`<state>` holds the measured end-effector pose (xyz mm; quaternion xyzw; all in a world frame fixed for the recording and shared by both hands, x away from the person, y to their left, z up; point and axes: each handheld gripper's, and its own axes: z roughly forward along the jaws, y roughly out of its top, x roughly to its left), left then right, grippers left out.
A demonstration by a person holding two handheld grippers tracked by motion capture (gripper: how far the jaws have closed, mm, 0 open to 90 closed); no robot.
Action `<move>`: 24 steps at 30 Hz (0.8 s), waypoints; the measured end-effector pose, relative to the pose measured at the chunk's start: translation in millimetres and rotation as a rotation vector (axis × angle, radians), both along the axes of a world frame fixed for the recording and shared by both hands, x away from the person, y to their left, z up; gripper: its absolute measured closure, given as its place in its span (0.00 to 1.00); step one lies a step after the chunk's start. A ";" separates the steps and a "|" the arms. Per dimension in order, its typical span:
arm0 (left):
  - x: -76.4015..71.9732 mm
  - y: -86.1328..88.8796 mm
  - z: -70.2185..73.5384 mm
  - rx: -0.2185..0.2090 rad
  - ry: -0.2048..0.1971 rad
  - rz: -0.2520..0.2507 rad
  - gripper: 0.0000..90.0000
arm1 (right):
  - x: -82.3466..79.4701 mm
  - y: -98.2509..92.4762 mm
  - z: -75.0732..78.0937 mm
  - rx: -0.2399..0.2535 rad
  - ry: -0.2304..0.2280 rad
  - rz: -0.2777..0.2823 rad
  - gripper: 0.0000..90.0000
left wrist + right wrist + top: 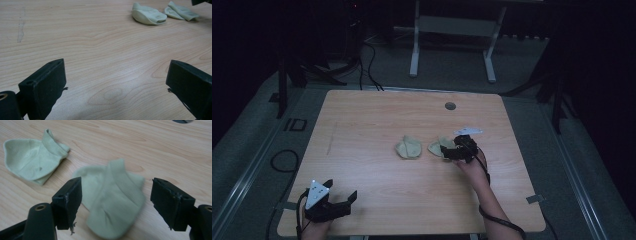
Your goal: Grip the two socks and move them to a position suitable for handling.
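My right tongs are over the nearer of two pale green socks, at the right of the middle of the desk. In the right gripper view my two black jaws stand spread, and that sock lies between them on the wood, its ribbed cuff pointing away from me and its toe end toward me. The pads press on nothing: there is a gap between each one and the cloth, wider at the right jaw than at the left. The sock looks a little blurred there.

The other sock lies beyond my left jaw in that view, folded, apart from the first one with bare wood between them. From above, it lies just to the left of my right tongs, and the first sock peeks out from under them.

My left tongs rest low at the near left corner of the desk, well apart from both socks. Their jaws are spread wide over bare wood with nothing between them; both socks show far ahead and to the right of them.
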<state>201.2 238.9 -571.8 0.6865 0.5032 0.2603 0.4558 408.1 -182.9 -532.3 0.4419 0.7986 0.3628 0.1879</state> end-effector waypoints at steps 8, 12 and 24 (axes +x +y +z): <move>0.9 -0.5 -0.9 0.002 0.008 -0.014 0.03 | 15.2 19.7 -8.4 -0.055 0.002 0.005 0.37; 1.7 -0.3 -1.8 -0.002 0.016 -0.022 0.03 | 21.1 25.1 -20.4 -0.102 0.011 -0.007 0.39; 2.9 -2.7 -3.5 -0.009 0.029 -0.031 0.03 | 12.0 30.0 -30.0 -0.089 -0.021 -0.016 0.76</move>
